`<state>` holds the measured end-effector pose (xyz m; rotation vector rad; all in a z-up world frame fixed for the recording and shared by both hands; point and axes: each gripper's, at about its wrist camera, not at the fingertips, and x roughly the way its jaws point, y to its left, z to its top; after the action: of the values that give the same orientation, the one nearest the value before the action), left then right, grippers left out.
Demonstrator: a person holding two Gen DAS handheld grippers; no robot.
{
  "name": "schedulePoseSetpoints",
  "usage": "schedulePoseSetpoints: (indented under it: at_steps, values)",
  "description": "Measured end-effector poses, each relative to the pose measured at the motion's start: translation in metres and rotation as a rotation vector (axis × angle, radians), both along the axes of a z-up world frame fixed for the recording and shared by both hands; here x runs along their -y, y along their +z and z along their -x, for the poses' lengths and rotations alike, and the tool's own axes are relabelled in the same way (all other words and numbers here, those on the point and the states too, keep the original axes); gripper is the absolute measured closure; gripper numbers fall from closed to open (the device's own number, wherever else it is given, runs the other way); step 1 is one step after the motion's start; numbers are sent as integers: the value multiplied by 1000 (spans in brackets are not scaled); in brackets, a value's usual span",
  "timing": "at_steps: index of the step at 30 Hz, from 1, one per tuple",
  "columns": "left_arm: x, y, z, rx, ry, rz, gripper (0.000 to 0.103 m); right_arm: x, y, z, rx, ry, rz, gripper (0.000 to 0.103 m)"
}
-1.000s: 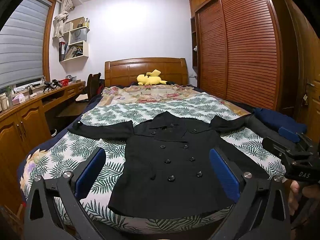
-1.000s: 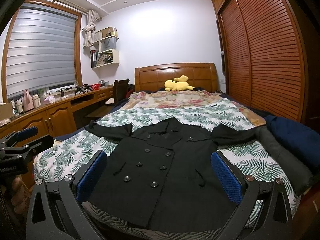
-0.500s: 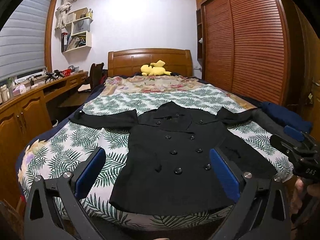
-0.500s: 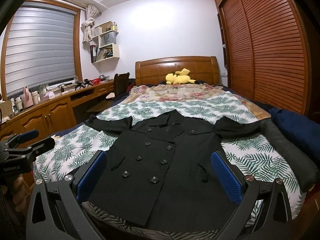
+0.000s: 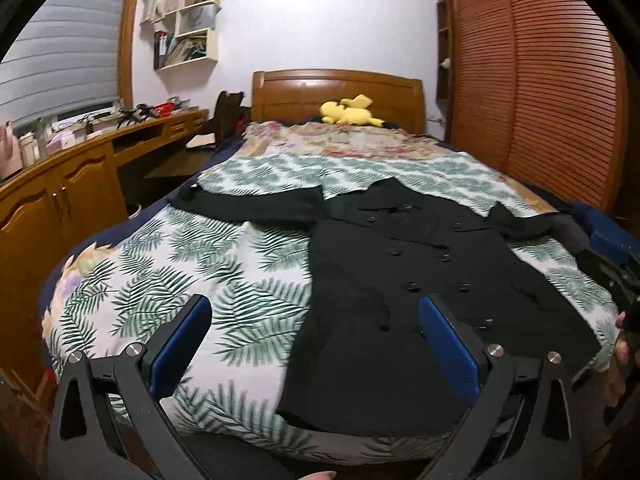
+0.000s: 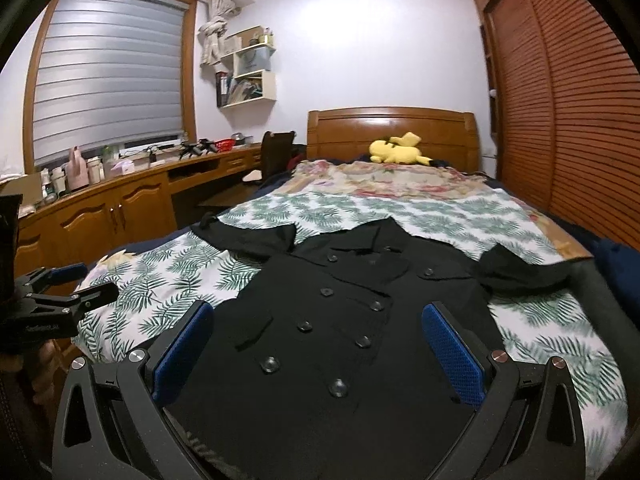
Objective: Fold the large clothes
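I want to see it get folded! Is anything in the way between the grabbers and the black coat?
Nothing visible is. The black coat lies flat on the bed, and the open left gripper and right gripper hover right above it.

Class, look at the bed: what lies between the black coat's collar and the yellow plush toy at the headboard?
Only bedding: the leaf-print cover, then the floral quilt, between black coat and yellow plush toy. Both wrist views show this.

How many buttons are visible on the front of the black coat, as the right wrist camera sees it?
8 buttons show on the black coat, in two columns of four running from the collar toward the hem. More may be hidden under the collar.
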<state>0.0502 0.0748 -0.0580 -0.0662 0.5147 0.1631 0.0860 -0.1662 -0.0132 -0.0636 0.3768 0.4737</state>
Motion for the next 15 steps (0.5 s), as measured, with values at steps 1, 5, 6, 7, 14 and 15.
schedulePoseSetpoints:
  at_steps: [1, 5, 6, 7, 14, 15]
  values:
    - [-6, -3, -3, -7, 8, 1, 0, -1, -1, -5, -1, 6, 0, 0]
    - [-28, -14, -12, -30, 45, 4, 0, -10, -9, -29, -8, 44, 16, 0]
    - [-34, -16, -15, -34, 60, 8, 0, -11, -12, -33, -10, 50, 21, 0]
    - [-39, -18, -18, -36, 66, 15, 0, -14, -16, -39, -13, 58, 28, 0]
    - [-62, -29, -38, -66, 112, 15, 0, -28, -30, -85, -73, 140, 51, 0]
    - [-63, -31, -41, -71, 119, 8, 0, -30, -31, -92, -78, 152, 50, 0]
